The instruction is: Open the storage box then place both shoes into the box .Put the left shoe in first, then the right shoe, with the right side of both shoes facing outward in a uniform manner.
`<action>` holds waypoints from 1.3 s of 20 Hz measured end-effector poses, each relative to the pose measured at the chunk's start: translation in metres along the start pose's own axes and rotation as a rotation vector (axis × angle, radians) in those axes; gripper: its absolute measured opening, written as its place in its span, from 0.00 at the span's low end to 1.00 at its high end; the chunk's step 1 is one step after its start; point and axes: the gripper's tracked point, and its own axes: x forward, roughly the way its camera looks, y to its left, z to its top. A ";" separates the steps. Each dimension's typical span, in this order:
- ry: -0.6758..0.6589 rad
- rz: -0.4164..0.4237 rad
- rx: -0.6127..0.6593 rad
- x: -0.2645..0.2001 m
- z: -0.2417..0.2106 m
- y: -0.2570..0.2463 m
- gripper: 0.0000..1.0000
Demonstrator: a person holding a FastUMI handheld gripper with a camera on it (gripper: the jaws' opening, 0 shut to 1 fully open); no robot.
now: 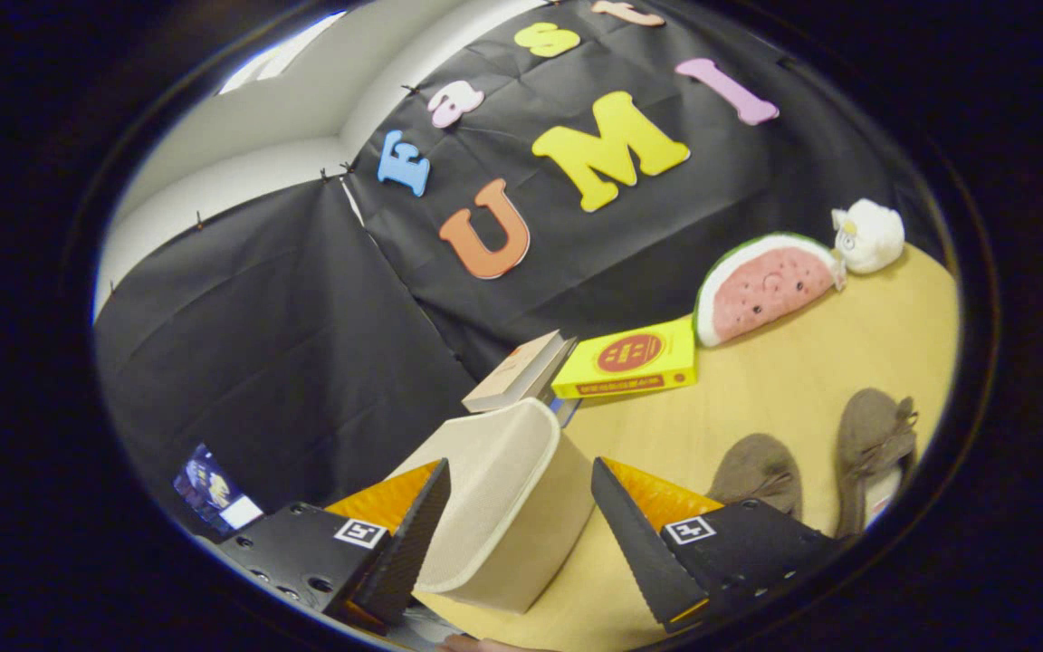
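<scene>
Tongs spread wide, cream storage box sitting between the fingers, not pinched. Two brown shoes just right of it on the counter. Beyond: stacked books, then watermelon plush and white plush.

Cam rides on tool, tilted view fwd over fingers, close above table
</scene>
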 end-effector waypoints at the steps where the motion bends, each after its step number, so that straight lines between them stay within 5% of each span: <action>1: 0.016 0.026 0.049 0.008 -0.001 -0.001 0.95; 5: 0.120 0.155 0.258 0.036 -0.014 0.014 0.95; 12: 0.272 0.192 0.383 0.060 -0.036 0.020 0.89; 13: 0.281 0.197 0.400 0.059 -0.036 0.021 0.71; 18: 0.286 0.152 0.414 0.049 -0.027 0.015 0.53; 19: 0.287 0.152 0.422 0.052 -0.024 0.017 0.42; 24: 0.270 0.144 0.375 0.044 0.001 0.043 0.22; 25: 0.269 0.145 0.369 0.043 0.007 0.052 0.08; 26: 0.259 0.143 0.358 0.044 0.012 0.062 0.07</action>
